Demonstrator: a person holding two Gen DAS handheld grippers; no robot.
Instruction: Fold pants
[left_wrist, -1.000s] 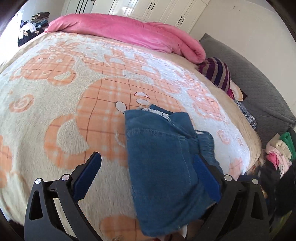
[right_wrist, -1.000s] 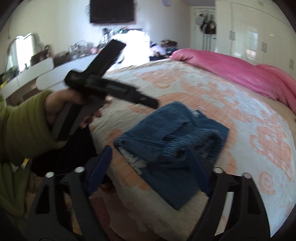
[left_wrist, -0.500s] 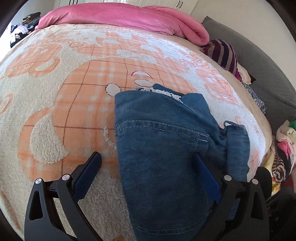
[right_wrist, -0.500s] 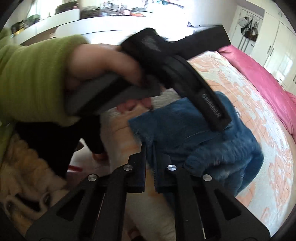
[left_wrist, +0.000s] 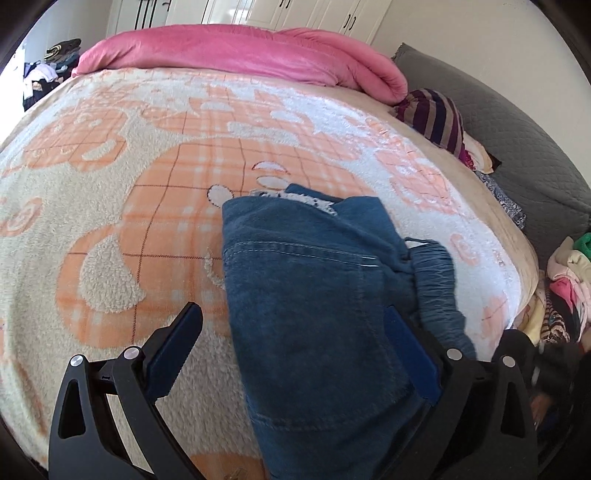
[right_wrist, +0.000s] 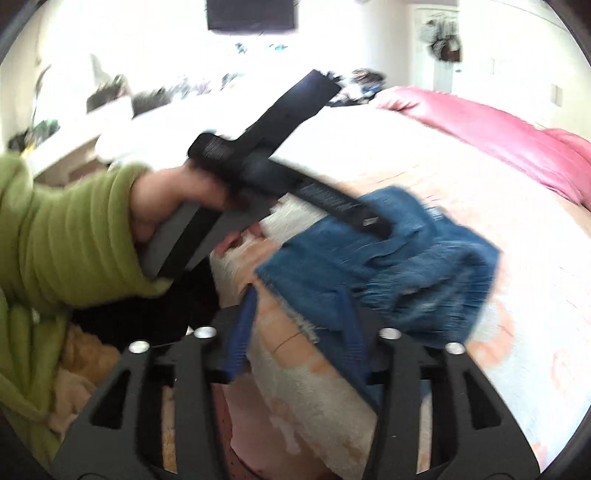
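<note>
Denim pants (left_wrist: 314, 306) lie near the foot edge of the bed (left_wrist: 110, 206), on the orange-and-cream fleece blanket, already doubled into a compact bundle. A seamed panel lies on top. The gathered elastic waistband (left_wrist: 436, 280) sticks out at the bundle's right side, and a frayed pale hem peeks from the far edge.

My left gripper (left_wrist: 291, 354) hangs over the near end of the bundle, fingers wide. One blue pad sits over bare blanket to the left; the other is over the denim near the waistband. Neither presses cloth, so nothing is gripped on this side.

My right gripper (right_wrist: 299, 325) has just been opening its fingers. They now stand partly apart, straddling the bundle's frayed corner at the bed's edge. The picture is smeared, but I see no fabric pinched between the pads, so I read it as free. That view also shows my left hand (right_wrist: 166, 199) in its green sleeve, carrying the other tool above the pants.

My reading: the main folds are in. What remains looks like tidying. The waistband lump wants tucking or flattening, the edges are not square, and the bundle sits close to the mattress edge. One more fold or a smoothing pass could finish it; from here I cannot tell which is meant.
</note>
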